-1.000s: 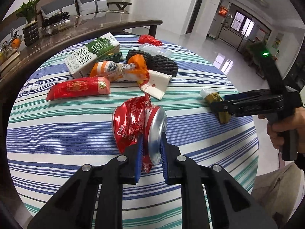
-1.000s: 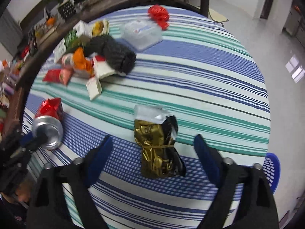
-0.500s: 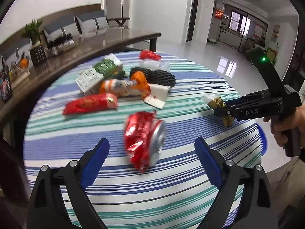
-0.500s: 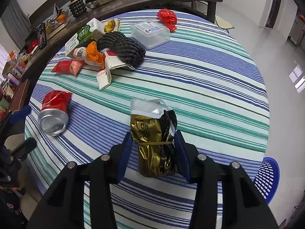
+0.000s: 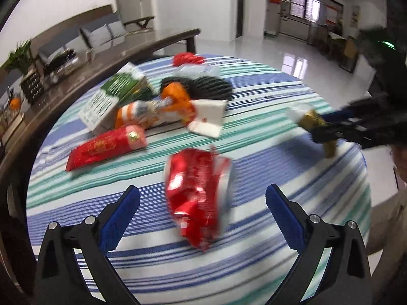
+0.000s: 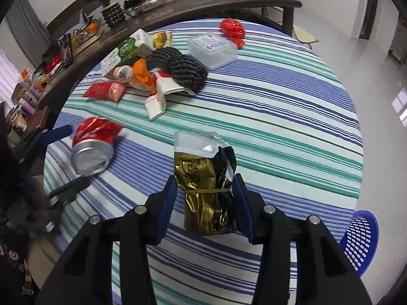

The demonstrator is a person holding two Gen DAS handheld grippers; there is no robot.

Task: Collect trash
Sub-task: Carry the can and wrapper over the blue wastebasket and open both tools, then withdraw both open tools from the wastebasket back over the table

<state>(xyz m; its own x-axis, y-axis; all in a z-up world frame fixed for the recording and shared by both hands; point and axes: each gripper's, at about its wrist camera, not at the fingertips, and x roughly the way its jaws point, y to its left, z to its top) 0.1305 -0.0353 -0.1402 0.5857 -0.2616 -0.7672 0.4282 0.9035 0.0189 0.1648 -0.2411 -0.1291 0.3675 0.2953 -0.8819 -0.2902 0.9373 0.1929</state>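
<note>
From the left wrist camera, the left gripper (image 5: 202, 209) stands spread wide, its jaws having just been opening, and the crushed red can (image 5: 197, 190) lies blurred on the striped surface (image 5: 279, 254) between the blue pads without touching either. Beyond the can is a heap of litter: a red snack packet (image 5: 106, 146), a green-and-white carton (image 5: 112, 96), an orange wrapper (image 5: 175, 101), a black mesh bundle (image 5: 203, 87) and a folded white paper piece (image 5: 208, 117). At the right edge the right gripper (image 5: 328, 132) shows dark and blurred, clamped around a gold foil bag (image 5: 314, 122). From the right wrist camera, the right gripper (image 6: 204, 203) has its jaws drawn in narrow, pressing on both sides of the gold foil bag (image 6: 203, 193), which stands upright on the surface (image 6: 279, 101) near its front edge; the silver torn top of the bag rises past the pads. The red can (image 6: 92, 147) lies on its side to the left, its open end toward the camera, flanked by the left gripper (image 6: 63, 157). A clear plastic box (image 6: 211, 49) and a crumpled red wrapper (image 6: 232, 31) sit farther back, and a blue basket (image 6: 361, 239) shows below the surface's right rim.
</note>
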